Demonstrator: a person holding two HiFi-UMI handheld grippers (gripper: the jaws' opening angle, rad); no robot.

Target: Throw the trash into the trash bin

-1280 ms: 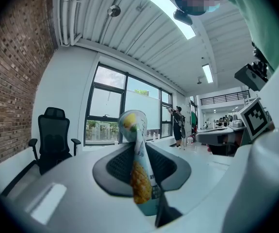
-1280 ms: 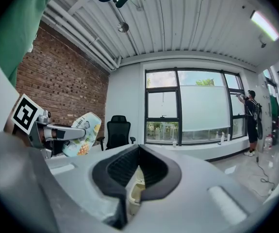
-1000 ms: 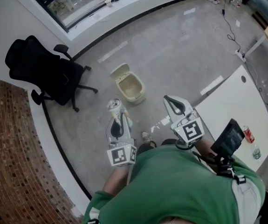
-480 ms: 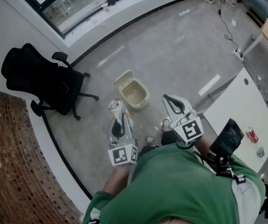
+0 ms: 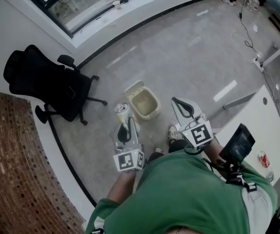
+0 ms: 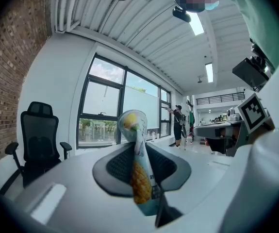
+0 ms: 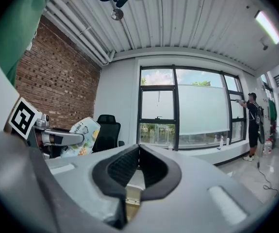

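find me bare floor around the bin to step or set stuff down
Widest bare floor lies beyond the trash bin, toward the window sill. Also bare between bin and desk. Crowded: left by the office chair, and far right where a cable runs.

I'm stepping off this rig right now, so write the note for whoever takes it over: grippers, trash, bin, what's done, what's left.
Left gripper: shut on the flattened drink can, clamped between its pads.
Right gripper: shut, nothing in it.
Trash bin: stands just ahead of both grippers, lid flipped open.
Done: the can is in hand and close to the bin.
Left: bring the can over the bin's opening and let go; it is not in yet.
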